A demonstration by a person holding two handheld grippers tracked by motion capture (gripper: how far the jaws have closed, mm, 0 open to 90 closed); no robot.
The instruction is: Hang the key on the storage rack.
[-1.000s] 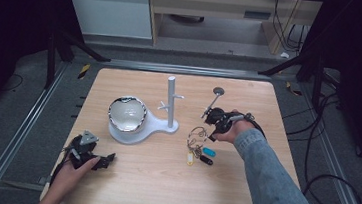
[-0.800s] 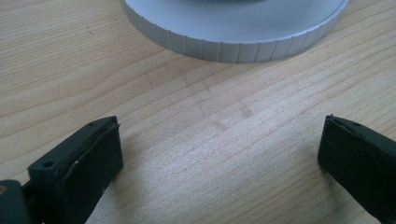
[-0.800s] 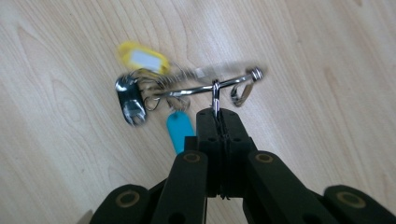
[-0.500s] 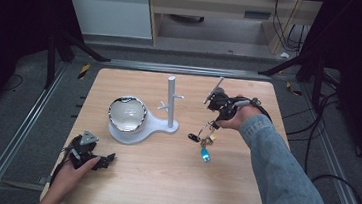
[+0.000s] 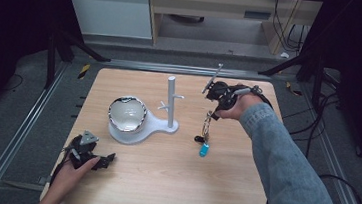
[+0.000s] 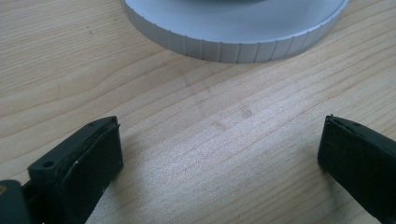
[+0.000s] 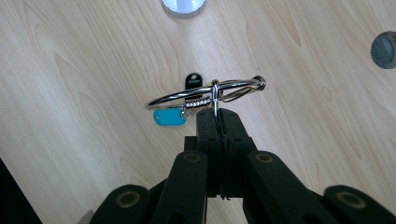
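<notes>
A bunch of keys on a metal ring (image 5: 205,132) hangs above the table, with a blue tag (image 5: 204,149) and a black tag at its low end. My right gripper (image 5: 212,109) is shut on the ring (image 7: 210,89), and the blue tag (image 7: 169,117) dangles below it. To its left stands a white stand (image 5: 170,101) with a post and small pegs. On the stand's base rests a shiny bowl (image 5: 127,114). My left gripper (image 5: 94,158) lies on the table at the front left, its jaws wide open and empty (image 6: 219,154), facing the ribbed white base (image 6: 233,35).
The wooden table (image 5: 161,180) has bare room in front of the stand and along its right side. The post's top (image 7: 183,4) shows beyond the keys in the right gripper view. A grey round knob (image 7: 385,49) sits at that view's right edge.
My right gripper has lifted the keys off the table and carried them up and toward the back. The left gripper has stayed put.
</notes>
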